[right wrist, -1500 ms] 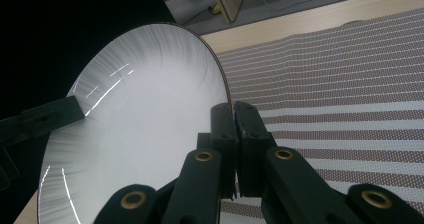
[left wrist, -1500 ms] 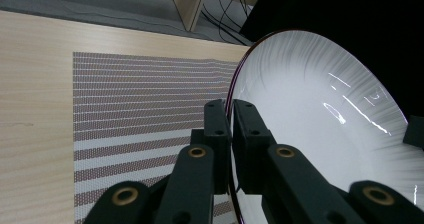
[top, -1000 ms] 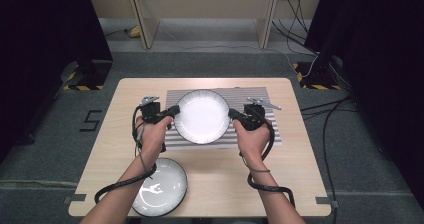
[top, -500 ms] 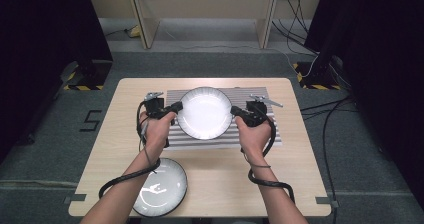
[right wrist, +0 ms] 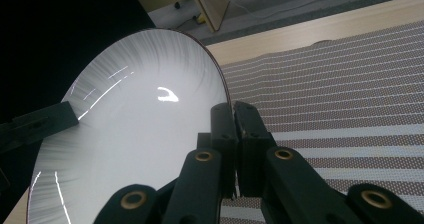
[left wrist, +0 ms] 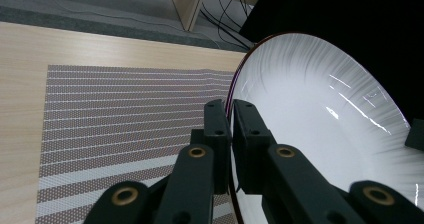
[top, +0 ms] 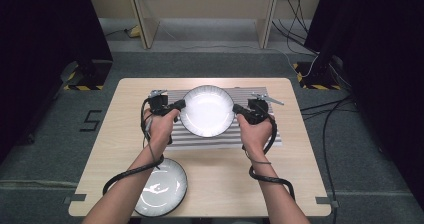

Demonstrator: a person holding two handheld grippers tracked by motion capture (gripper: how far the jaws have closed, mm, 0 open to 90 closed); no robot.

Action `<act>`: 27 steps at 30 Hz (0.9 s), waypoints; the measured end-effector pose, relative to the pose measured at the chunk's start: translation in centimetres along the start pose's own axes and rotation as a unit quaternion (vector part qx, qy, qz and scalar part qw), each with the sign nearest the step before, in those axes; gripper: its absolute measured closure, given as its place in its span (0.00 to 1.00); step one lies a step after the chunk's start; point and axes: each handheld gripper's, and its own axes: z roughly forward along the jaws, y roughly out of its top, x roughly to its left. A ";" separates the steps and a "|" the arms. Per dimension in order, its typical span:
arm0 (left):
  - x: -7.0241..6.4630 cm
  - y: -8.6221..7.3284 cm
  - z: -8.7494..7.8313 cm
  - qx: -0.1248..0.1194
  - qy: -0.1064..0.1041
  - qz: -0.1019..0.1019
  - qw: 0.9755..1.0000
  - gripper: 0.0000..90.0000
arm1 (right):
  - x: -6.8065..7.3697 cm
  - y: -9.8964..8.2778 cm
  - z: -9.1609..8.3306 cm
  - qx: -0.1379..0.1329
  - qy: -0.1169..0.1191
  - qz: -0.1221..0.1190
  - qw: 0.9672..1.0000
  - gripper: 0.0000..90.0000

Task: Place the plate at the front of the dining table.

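Item: white plate, round, dark-rimmed, no long axis to speak of. It was carried between the two hand-held grippers, above the striped mat at the far middle of the desk.

Left hand-held gripper: clamped shut on the plate's left rim; in the left gripper view the plate ran away to the right of the jaws, its edge pinched between the two black pads.

Right hand-held gripper: likewise closed on the opposite rim; in the right gripper view the plate spread off to the left of the jaws, with the mat beyond on the right.

Governing relation: the plate sat squarely between the two, each gripper pointing inward toward its centre, neither hand nearer than the other. Any coming move looked to depend on both hands travelling together and level, since the plate hung on two thin rim grips.

Also present: a second white plate, lying flat at the near left edge of the desk, beside the person's left forearm and well apart from the held one.
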 end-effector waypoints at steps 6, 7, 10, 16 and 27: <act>-0.1 0.0 0.6 0.001 -0.003 -0.001 1.000 0.95 | -0.5 0.1 0.1 0.000 -0.004 -0.001 1.000 0.98; -0.1 0.0 0.7 0.002 -0.004 -0.003 1.000 0.95 | -0.5 0.1 0.1 -0.001 -0.004 0.000 1.000 0.98; -0.1 0.1 0.8 0.000 -0.005 -0.002 1.000 0.95 | -0.6 0.3 0.1 -0.003 -0.006 0.000 1.000 0.98; -0.1 0.3 1.2 0.000 -0.004 -0.006 1.000 0.95 | -0.7 0.6 0.3 -0.004 -0.008 0.001 1.000 0.98; 0.0 0.4 2.0 0.005 0.001 -0.011 1.000 0.95 | -1.0 1.0 1.0 -0.001 -0.014 0.004 1.000 0.98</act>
